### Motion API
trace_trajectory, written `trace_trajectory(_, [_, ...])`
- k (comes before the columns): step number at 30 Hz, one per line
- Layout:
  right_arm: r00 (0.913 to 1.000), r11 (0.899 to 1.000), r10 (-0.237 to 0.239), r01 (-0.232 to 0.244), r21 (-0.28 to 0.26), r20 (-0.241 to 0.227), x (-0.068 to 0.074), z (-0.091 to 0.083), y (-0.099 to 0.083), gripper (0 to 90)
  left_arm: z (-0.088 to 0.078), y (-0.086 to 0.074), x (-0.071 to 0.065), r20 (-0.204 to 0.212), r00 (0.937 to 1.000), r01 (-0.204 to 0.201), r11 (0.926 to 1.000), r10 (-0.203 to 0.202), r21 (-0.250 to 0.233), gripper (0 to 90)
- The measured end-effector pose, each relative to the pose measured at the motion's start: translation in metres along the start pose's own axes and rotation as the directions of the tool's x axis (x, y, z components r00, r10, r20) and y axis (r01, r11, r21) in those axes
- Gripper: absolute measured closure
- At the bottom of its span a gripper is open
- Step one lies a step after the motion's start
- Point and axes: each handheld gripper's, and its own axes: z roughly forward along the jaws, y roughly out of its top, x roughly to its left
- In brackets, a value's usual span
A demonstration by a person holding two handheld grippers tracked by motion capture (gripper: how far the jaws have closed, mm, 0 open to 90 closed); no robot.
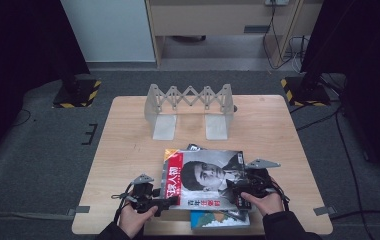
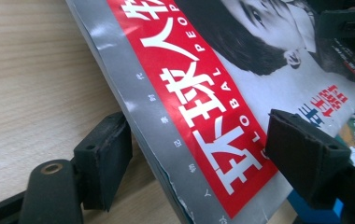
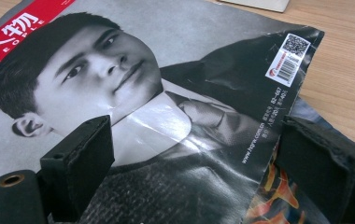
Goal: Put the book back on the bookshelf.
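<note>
- The left claw point(image 1: 170, 204) sits at the near left corner of the top magazine point(image 1: 205, 176); its jaws are spread, one under the grey spine edge and one over the red title band, and the pads do not press the cover, so nothing is grasped yet
- That magazine, the landmark here, lies flat on the table point(image 1: 128, 150), atop a second magazine point(image 1: 220, 219) whose blue cover juts out at its near edge; behind it stands a grey folding rack point(image 1: 190, 107), well apart
- The right claw point(image 1: 235, 196) rests at the magazine's near right corner; its jaws gape either side of the creased corner, released
- Risk, as judged: if the left claw closes on the cover sheet alone, the already frayed spine could tear; uneven lifting by the two claws could buckle the magazine; the lower magazine could be caught by the right claw and dragged along
</note>
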Motion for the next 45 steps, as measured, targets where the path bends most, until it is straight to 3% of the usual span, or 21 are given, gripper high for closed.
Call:
trace_trajectory(4, [1.0000,1.000,0.000,0.000,-0.004,0.003,0.001,0.001,-0.001,10.8,0.002,-0.001,0.000,0.066,0.9966,0.047,0.9986,-0.049,0.025,26.2])
trace_trajectory(9, [1.0000,1.000,0.009,-0.009,-0.009,-0.003,0.000,0.001,-0.001,10.3,-0.004,0.003,-0.001,0.060,0.9979,0.021,0.9996,-0.022,0.020,33.1])
trace_trajectory(11, [0.9999,1.000,0.011,-0.011,-0.010,-0.008,-0.001,0.001,-0.001,10.1,-0.008,0.005,-0.002,0.060,0.9980,0.021,0.9998,-0.020,-0.002,38.1])
trace_trajectory(14, [0.9999,1.000,0.013,-0.014,-0.010,-0.009,-0.001,0.001,-0.002,9.6,-0.015,0.008,-0.005,0.084,0.9964,0.020,0.9972,-0.014,-0.072,42.2])
trace_trajectory(15, [0.9999,1.000,0.013,-0.013,-0.011,-0.009,-0.001,0.001,-0.002,9.5,-0.015,0.008,-0.005,0.084,0.9964,0.020,0.9972,-0.014,-0.072,43.4])
trace_trajectory(16, [0.9998,1.000,0.016,-0.016,-0.010,-0.010,-0.001,0.001,-0.002,9.3,-0.019,0.011,-0.007,0.117,0.9930,0.030,0.9928,-0.017,-0.116,45.8])
trace_trajectory(18, [0.9997,1.000,0.019,-0.019,-0.010,-0.013,-0.001,0.001,-0.002,9.3,-0.020,0.013,-0.009,0.136,0.9905,0.034,0.9910,-0.016,-0.129,48.2])
trace_trajectory(24, [0.9998,1.000,0.016,-0.016,-0.011,-0.011,-0.001,0.001,-0.002,9.2,-0.008,0.018,-0.011,0.150,0.9876,0.059,0.9949,-0.046,-0.082,52.9])
trace_trajectory(30, [0.9991,0.999,0.036,-0.036,-0.016,-0.022,-0.002,0.001,-0.002,9.4,-0.009,0.021,-0.008,0.168,0.9824,0.094,0.9936,-0.082,-0.063,62.7])
trace_trajectory(32, [0.9991,0.999,0.037,-0.038,-0.018,-0.022,-0.003,0.000,-0.001,9.5,-0.010,0.022,-0.008,0.173,0.9812,0.099,0.9930,-0.086,-0.064,68.8])
trace_trajectory(35, [0.9985,0.999,0.045,-0.046,-0.028,-0.031,-0.005,0.000,0.000,9.7,-0.013,0.027,-0.010,0.169,0.9831,0.082,0.9945,-0.070,-0.064,70.3])
trace_trajectory(45, [0.9979,0.995,0.064,-0.064,-0.073,-0.007,-0.016,-0.009,0.002,9.7,-0.024,0.042,-0.011,0.165,0.9830,0.098,0.9903,-0.080,-0.099,79.2])
